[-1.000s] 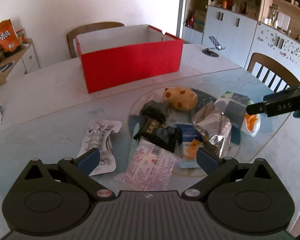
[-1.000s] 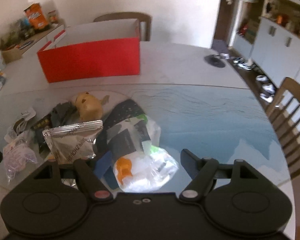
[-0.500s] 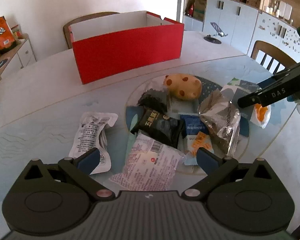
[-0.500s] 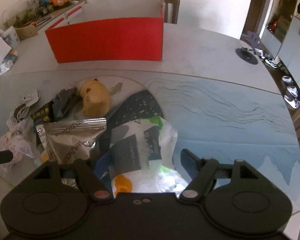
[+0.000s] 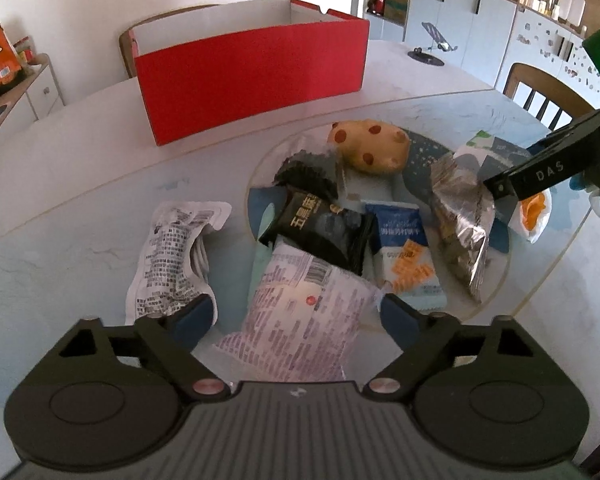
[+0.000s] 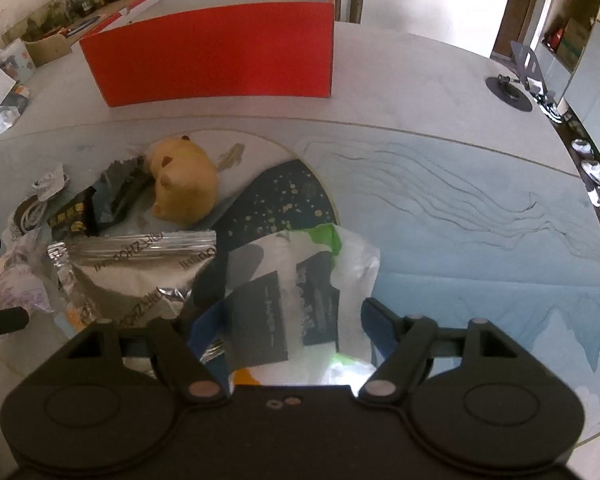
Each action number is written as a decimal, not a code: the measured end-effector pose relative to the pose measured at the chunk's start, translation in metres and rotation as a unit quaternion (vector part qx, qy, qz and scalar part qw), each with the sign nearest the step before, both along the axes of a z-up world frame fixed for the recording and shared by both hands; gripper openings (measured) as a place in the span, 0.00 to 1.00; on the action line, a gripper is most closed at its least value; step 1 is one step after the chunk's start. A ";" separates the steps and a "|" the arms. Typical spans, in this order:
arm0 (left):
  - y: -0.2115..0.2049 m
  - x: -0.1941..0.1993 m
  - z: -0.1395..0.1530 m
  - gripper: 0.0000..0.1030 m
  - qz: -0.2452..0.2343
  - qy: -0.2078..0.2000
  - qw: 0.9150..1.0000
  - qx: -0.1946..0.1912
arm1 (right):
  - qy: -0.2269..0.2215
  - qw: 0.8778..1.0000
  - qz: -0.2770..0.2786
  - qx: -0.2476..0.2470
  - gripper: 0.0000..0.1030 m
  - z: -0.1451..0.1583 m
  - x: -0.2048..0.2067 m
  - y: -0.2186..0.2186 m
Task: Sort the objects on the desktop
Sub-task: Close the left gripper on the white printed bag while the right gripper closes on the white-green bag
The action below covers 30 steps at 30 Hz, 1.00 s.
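While both wrist views take in the counter (image 5: 80,240) and the open red box (image 5: 252,80) standing at its far side, each shows things the other misses. Only the right view shows the clear plastic bag (image 6: 300,280), which lies between the spread fingers of the right gripper (image 6: 284,320), jaws wide, closed on nothing. Silver foil pouch (image 6: 140,272) just left of it, yellow plush toy (image 6: 184,184) beyond. Left view alone shows the printed pink-white packet (image 5: 308,320) lying between the fingers of the left gripper (image 5: 296,316), jaws wide, gripping nothing. The white sachet (image 5: 172,252) lies off the round mat, left. Black snack pack (image 5: 320,228) and blue-white packet (image 5: 404,248) overlap mid-pile.
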<state>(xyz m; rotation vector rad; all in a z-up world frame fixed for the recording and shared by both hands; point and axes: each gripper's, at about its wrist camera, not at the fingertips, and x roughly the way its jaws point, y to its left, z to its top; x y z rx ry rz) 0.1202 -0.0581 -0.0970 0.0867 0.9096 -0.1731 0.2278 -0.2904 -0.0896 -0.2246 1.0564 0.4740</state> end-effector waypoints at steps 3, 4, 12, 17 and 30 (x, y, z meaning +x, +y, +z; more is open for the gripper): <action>0.000 0.000 -0.002 0.78 0.000 0.004 1.000 -0.001 | 0.003 1.000 -0.002 0.000 0.72 -0.001 0.001 0.000; 0.000 0.000 -0.004 0.75 -0.001 0.006 1.000 0.000 | 0.005 1.000 -0.003 0.001 0.72 -0.001 0.001 0.000; -0.001 0.000 -0.005 0.55 0.000 0.008 1.000 0.003 | 0.008 1.000 -0.013 0.013 0.71 0.000 0.001 -0.004; -0.001 -0.002 -0.003 0.53 0.004 0.011 1.000 -0.001 | 0.008 0.999 -0.029 0.026 0.67 0.002 0.000 -0.007; 0.002 -0.009 0.009 0.51 0.016 0.006 1.000 -0.018 | -0.018 0.998 -0.046 0.034 0.25 0.017 -0.006 -0.012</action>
